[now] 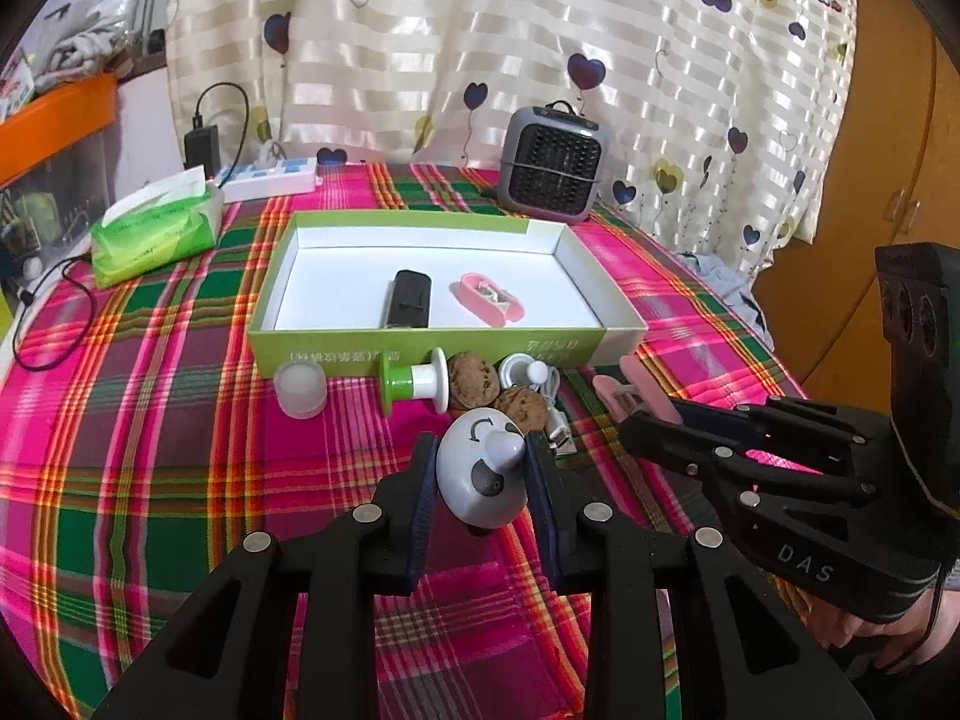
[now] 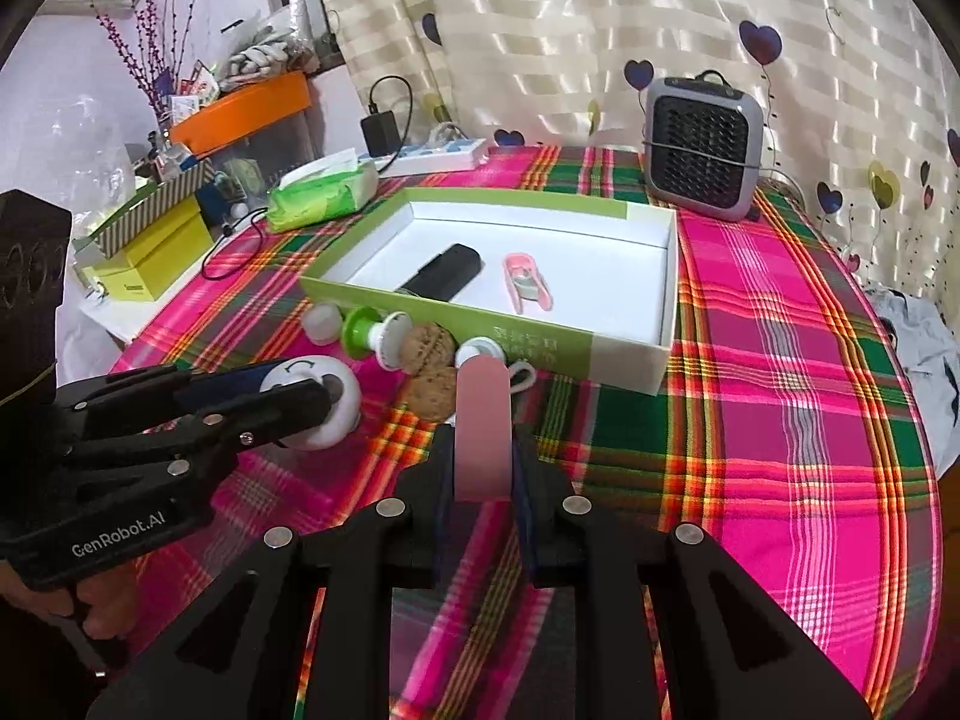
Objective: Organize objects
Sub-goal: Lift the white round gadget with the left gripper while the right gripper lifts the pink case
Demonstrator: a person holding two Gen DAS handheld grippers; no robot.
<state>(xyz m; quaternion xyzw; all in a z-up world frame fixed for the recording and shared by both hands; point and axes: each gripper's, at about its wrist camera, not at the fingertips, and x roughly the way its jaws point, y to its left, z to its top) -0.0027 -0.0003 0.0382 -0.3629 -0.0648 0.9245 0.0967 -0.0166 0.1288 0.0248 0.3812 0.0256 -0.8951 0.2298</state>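
Nearest, at the bottom centre of the left wrist view, left tongs (image 1: 480,468) pinching a white panda-faced disc (image 1: 480,471), blue pads pressed against its two sides, disc tilted up off the plaid cloth. Likewise at the bottom centre of the right wrist view, right tongs (image 2: 483,456) pressed tight on a pink clip (image 2: 483,429), pink strip standing up between the pads. Seen again at right of the left view, same clip poking out past the black fingertips toward frame centre. Just beyond, mid-frame on the bench (image 1: 150,450) under a pink, green and orange plaid cloth, a loose cluster: two walnuts (image 1: 498,393) touching each other, a green-and-white spool (image 1: 414,387) lying on its side just left of them, a frosted white cap (image 1: 300,387) further left, a small white plug-like piece with a looped cord (image 1: 531,375) just right of the walnuts. Behind the cluster, touching or nearly so, a shallow green box (image 1: 420,345) with white inside, holding a black rectangular device (image 1: 408,297) and a pink case (image 1: 486,297), lying apart on the box floor. Farther back, upper left, a green tissue pack (image 1: 156,228), a white power strip (image 1: 270,177) with a black adapter. Upper right of centre, a small grey heater (image 1: 555,162) against a heart-print curtain.
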